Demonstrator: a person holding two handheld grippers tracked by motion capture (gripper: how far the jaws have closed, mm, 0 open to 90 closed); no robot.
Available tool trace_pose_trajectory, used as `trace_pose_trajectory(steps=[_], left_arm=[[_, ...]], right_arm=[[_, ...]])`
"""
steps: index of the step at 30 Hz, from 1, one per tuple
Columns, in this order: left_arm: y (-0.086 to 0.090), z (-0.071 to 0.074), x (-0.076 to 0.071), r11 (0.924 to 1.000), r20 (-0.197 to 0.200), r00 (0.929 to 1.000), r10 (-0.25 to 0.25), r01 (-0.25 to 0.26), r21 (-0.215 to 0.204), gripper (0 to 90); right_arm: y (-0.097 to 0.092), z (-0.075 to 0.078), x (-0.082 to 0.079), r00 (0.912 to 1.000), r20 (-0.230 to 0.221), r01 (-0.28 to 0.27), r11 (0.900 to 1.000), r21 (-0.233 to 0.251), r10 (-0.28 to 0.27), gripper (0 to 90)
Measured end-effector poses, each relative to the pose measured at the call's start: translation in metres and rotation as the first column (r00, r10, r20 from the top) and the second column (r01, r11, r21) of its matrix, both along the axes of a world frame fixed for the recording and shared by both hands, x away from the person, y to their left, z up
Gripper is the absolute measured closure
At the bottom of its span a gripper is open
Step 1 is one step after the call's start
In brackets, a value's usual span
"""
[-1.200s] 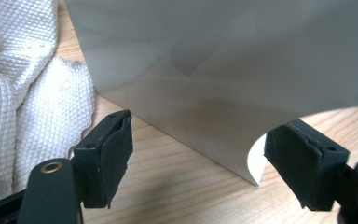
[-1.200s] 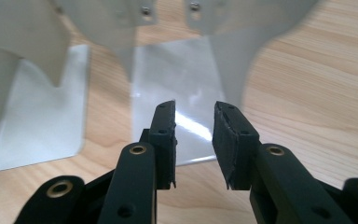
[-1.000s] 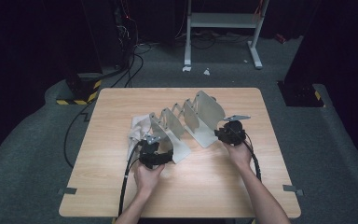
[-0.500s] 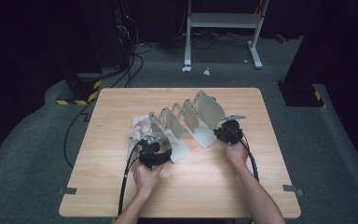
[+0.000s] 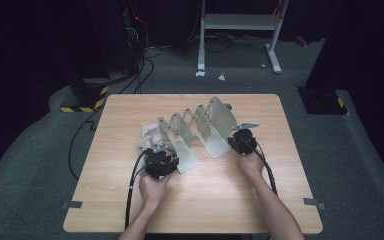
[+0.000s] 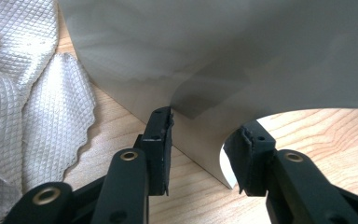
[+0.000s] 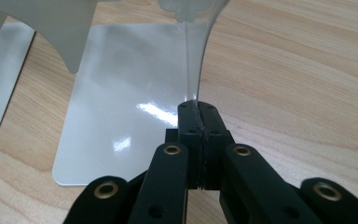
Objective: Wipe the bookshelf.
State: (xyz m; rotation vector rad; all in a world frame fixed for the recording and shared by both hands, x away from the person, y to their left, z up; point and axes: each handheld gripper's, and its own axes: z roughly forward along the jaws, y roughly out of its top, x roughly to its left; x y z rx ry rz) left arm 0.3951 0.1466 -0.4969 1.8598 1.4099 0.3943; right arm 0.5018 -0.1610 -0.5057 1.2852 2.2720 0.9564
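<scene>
A grey sheet-metal folding rack [image 5: 200,125] stands in a zigzag across the middle of the wooden table [image 5: 280,200]. My left gripper [image 5: 159,159] is at its near left plate. In the left gripper view the jaws [image 6: 205,144] straddle the lower corner of that plate [image 6: 214,56] with a gap still on the right side; they have just been closing. My right gripper [image 5: 240,140] is at the rack's right end. There its jaws [image 7: 197,109] have just closed and are shut on the thin edge of the upright plate [image 7: 193,60], beside its flat foot [image 7: 121,93].
A crumpled white waffle-weave cloth [image 6: 28,116] lies just left of the rack [image 5: 147,135]. Black cables trail from both grippers toward the table's near edge. Off the table at the back stand a white metal frame [image 5: 240,22] and dark equipment.
Both hands stay almost where they were. The right gripper has edged slightly left onto the rack's end plate. The rack and cloth have not shifted.
</scene>
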Motion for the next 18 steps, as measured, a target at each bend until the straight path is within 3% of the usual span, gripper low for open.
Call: trace_pose_trajectory(steps=[18], left_arm=[[0.006, -0.003, 0.005, 0.9999, -0.019, 0.9998, -0.006, 0.006, 0.009, 73.2]], right_arm=[[-0.014, -0.002, -0.027, 0.9994, 0.001, 0.035, 0.9991, 0.023, -0.035, 90.0]])
